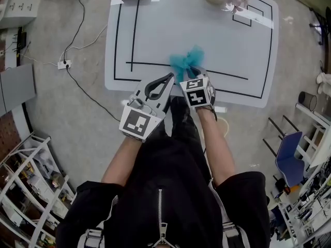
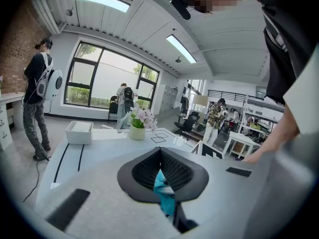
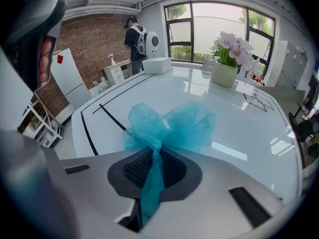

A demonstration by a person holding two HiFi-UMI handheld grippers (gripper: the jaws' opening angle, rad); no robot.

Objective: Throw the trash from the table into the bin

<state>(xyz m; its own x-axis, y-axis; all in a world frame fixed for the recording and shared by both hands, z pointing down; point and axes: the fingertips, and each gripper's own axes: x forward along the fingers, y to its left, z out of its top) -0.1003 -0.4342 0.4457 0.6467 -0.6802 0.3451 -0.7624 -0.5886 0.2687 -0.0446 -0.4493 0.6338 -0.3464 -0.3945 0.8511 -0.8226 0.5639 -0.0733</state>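
Trash, a crinkly teal bag (image 3: 169, 126), is at the near edge of the table (image 1: 207, 30). The right gripper (image 3: 153, 158) pinches its twisted neck tight, ready to lift it away. The left gripper (image 2: 160, 152) waits closed just left of it, looking empty

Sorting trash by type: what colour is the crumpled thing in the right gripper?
Teal: a translucent crinkled plastic wrapper, clearest in the right gripper view.
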